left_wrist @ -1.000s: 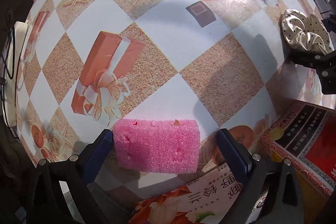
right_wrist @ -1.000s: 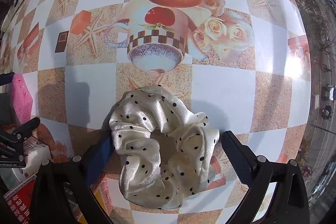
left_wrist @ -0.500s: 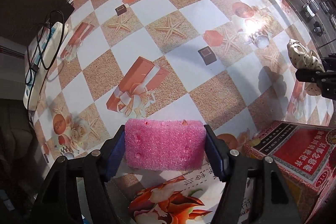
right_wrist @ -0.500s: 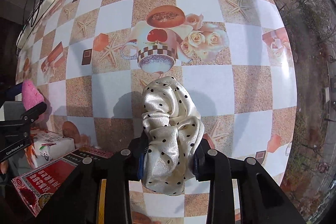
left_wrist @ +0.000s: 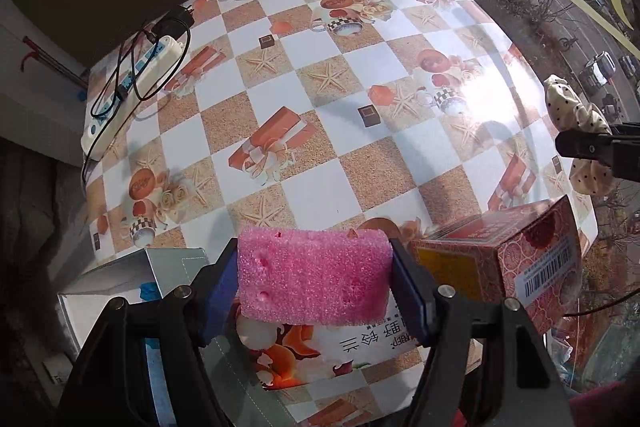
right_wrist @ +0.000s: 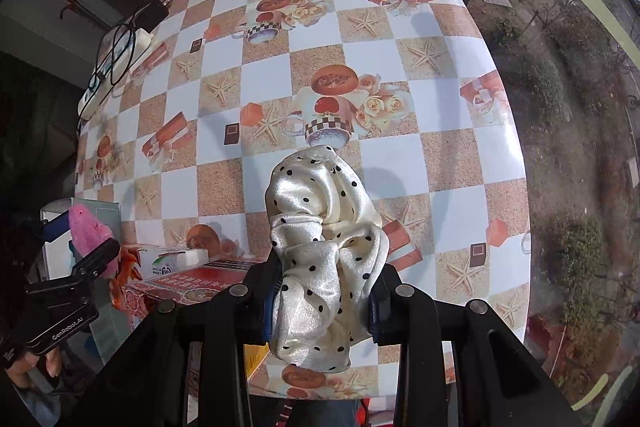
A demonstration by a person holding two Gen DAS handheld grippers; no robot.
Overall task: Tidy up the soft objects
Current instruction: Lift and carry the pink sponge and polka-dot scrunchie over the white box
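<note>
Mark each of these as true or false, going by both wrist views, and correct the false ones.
1. The left gripper is shut on the pink sponge. True.
2. The right gripper is open with nothing between its pads. False: it is shut on the polka-dot scrunchie, bunching it.
3. The pink sponge lies flat on the table. False: it is held above the table.
4. A white power strip with black cables sits near the table's far left edge. True.
5. The red box is between the left gripper's pads. False: it sits on the table beside that gripper.
</note>
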